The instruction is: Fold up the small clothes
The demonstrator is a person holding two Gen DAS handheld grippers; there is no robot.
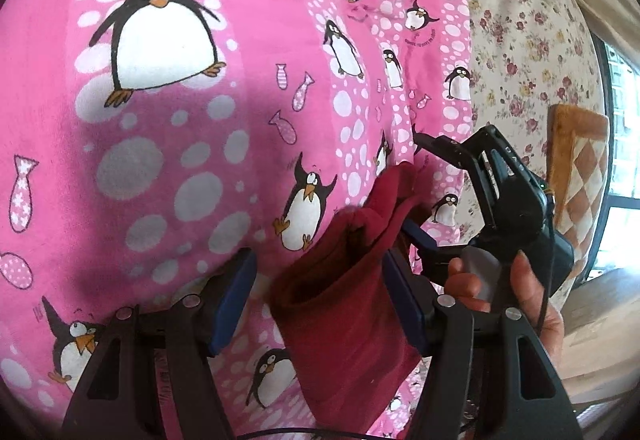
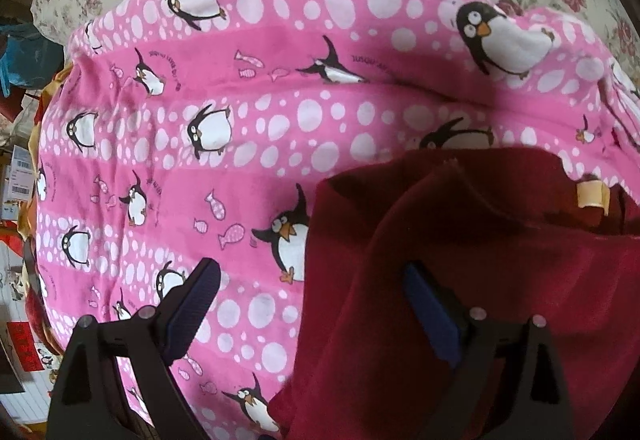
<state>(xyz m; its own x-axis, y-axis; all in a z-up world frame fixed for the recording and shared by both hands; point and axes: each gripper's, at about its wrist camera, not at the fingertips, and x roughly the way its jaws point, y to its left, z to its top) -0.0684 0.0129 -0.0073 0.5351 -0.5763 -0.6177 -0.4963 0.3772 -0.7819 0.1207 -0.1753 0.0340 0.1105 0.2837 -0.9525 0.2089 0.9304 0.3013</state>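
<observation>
I am working over a pink penguin blanket [image 1: 168, 176] spread on a flowered bedsheet [image 1: 520, 40]. Going left to right in the left wrist view: the left gripper [image 1: 320, 304] is standing with its jaws apart. Its left pad is hanging clear over the blanket, while its right pad is lying against the side of a dark red garment [image 1: 344, 312], a small tube-like piece whose open end is gaping toward the camera. Nothing is pinched, so I am reading this claw as open. Further right, a hand [image 1: 500, 292] is holding the right gripper [image 2: 312, 304], which is pointing steeply down.

In the right wrist view, that gripper's left finger is hovering over bare blanket, and red cloth is draping over its right finger. The jaws are wide and gripping nothing. A pale tag [image 2: 591, 194] is showing near the garment's far edge.

I judge that I am at the start of a fold, positioning both claws on the bunched garment. Next I am needing to close each claw on an edge, then pull it flat before folding.
</observation>
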